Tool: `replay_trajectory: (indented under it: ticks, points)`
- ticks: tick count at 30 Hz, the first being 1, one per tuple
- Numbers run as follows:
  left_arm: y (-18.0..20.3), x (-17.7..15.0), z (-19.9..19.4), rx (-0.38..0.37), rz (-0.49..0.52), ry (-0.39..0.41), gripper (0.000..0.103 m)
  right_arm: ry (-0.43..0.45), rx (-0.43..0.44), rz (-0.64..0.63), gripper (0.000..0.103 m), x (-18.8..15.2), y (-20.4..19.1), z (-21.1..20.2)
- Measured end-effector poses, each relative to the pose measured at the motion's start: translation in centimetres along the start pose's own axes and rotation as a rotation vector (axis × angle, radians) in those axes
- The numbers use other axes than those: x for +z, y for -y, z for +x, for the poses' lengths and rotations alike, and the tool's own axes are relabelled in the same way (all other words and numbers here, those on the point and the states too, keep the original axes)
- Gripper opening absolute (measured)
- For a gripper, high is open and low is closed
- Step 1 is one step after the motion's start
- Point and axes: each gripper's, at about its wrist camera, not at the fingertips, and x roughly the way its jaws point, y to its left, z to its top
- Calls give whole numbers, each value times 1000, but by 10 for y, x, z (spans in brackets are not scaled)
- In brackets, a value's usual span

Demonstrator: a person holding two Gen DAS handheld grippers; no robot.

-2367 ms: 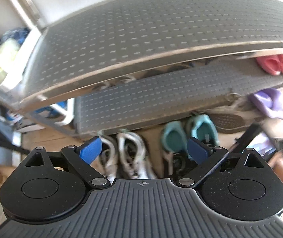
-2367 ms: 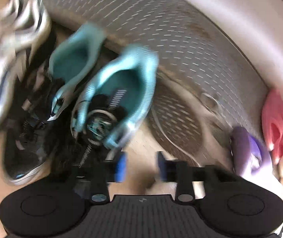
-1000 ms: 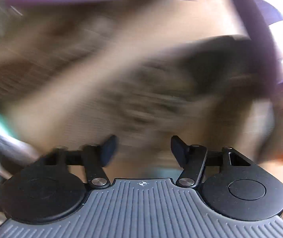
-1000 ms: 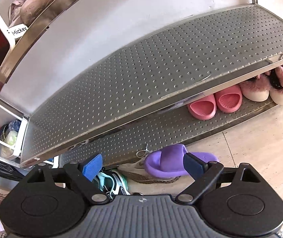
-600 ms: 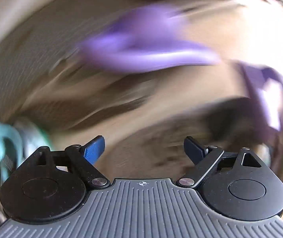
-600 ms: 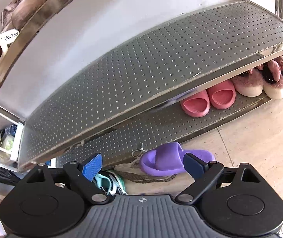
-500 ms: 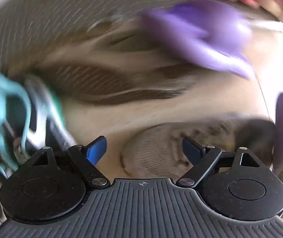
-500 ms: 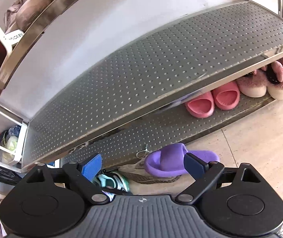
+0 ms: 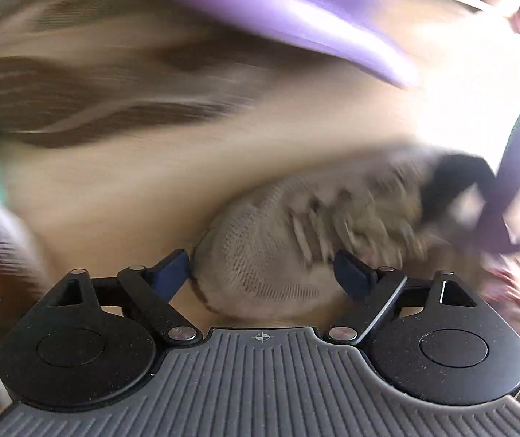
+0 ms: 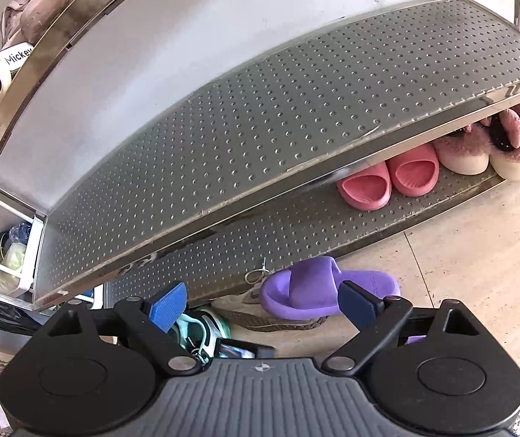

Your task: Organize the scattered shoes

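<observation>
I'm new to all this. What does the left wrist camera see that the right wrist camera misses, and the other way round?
Only the left wrist view, badly blurred, shows a beige knit sneaker lying close between the open fingers of the left hand-held gripper.

Only the right wrist view shows the metal shoe rack, with pink slippers and fluffy slippers on its lower shelf, and teal sneakers on the floor. The right hand-held gripper is open and empty.

Both show a purple slipper on the pale floor.
</observation>
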Motion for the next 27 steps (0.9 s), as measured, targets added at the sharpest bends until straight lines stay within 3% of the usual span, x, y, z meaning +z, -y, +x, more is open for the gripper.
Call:
replay_trajectory:
  ticks: [4,6,9,11,15,23,27]
  points:
    - [72,-8,12,103,268,4,82,-11,-19,-8,92,-2,1,5]
    - [75,-12,7,208,363,41,86,-14,-29,1,92,-3,4,5]
    - [52,-29,-25,409,595,159,87,-8,-19,18,92,-2,7,1]
    - [15,-35,-51,583,722,209,89,-4,-6,16,92,-2,6,-2]
    - [-36,-20,-74,767,769,201,94,-3,15,2,92,-2,0,-3]
    - [-54,23,-44,815,913,64,93,-33,-14,-5,92,-1,-1,11]
    - [-48,23,-7,866,1027,-73,80,-43,-35,5,92,1,2,16]
